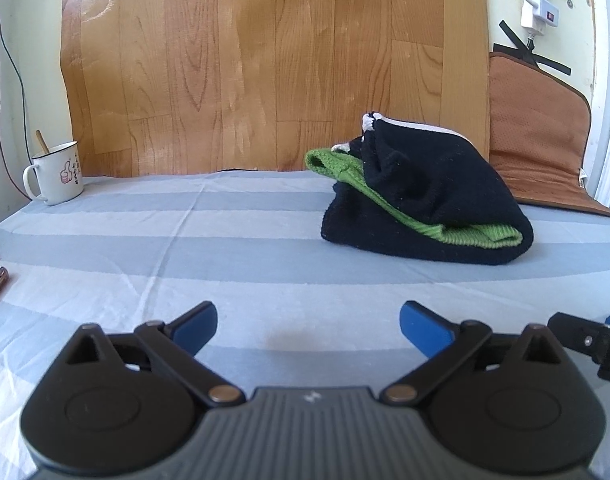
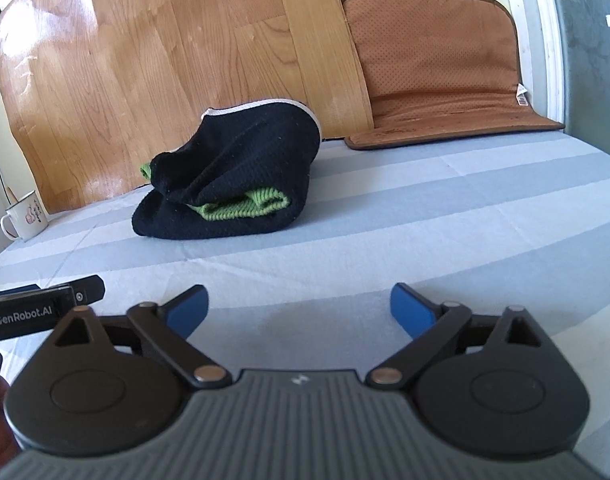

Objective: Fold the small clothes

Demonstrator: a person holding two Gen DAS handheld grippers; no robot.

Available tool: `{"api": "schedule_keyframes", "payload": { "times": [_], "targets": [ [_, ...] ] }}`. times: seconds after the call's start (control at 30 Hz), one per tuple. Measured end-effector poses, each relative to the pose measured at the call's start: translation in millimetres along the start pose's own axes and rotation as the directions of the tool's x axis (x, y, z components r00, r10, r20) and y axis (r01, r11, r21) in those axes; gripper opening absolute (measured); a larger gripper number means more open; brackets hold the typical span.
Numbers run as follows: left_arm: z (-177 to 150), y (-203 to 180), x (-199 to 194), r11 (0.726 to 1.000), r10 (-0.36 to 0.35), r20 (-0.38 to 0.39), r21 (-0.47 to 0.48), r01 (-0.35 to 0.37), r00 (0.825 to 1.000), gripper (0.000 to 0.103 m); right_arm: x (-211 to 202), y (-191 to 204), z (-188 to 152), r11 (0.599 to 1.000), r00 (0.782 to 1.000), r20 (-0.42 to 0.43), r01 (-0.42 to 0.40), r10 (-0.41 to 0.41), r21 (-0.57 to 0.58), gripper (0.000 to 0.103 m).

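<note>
Surface: striped blue-and-white sheet point(image 1: 225, 240) under everything, wood-grain panel point(image 1: 245, 60) propped behind.
Garment: black knit garment point(image 1: 425, 216), green trim showing, folded into a bundle on the sheet, well ahead of my claws.
Left claw: my left gripper point(image 1: 309, 322) spread wide, nothing between the jaws, low over the sheet.
Right claw: my right gripper point(image 2: 299, 310) spread wide too, empty.
Around: enamel mug point(image 1: 59, 174) far left; brown mat point(image 2: 437, 64) against the wall at right.
</note>
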State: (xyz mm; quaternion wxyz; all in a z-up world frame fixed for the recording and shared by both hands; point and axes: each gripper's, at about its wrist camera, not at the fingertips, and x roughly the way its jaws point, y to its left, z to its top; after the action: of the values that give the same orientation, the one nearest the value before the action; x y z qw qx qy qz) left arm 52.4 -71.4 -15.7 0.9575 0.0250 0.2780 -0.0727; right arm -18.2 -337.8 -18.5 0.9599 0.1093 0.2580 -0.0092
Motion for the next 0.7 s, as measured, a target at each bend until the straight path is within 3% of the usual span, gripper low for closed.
{"api": "schedule_keyframes", "payload": {
  "times": [0.7],
  "targets": [
    [0.9,4.4,12.0,1.0,0.008,-0.087,-0.026,-0.011,0.996,0.103,-1.2,-5.5,0.9,0.999,1.0,0.004,-0.022,0.022,0.038,0.103]
  ]
}}
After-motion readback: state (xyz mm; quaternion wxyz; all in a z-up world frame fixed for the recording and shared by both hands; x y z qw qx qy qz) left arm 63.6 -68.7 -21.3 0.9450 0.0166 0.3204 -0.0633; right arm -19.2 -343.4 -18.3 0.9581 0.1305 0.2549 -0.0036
